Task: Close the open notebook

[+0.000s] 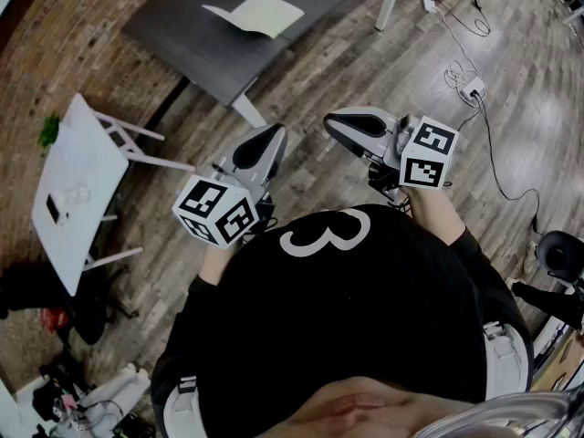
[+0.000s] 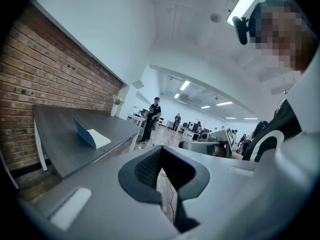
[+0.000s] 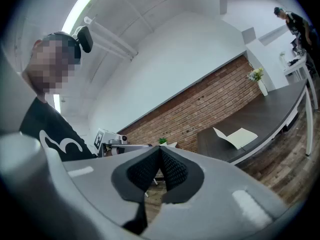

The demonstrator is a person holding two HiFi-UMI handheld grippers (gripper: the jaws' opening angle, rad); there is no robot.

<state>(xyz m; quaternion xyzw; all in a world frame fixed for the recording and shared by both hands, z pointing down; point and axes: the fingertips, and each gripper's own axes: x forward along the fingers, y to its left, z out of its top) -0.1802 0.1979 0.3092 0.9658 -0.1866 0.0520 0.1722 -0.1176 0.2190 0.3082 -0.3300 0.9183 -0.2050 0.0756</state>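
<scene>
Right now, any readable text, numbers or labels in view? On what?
"3": white numeral on the person's black shirt.
The marker cube on the left tool, and the one on the right tool: square patterns only, no words.
The open notebook: too small to read anything.

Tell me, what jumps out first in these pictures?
Two grey hand-held tools, the left gripper and the right gripper, stick out in front of the person, each carrying a cube with black-and-white square markers, jaws together and empty. Beyond them an open notebook sits on a dark table, with a white table off to the left.
</scene>
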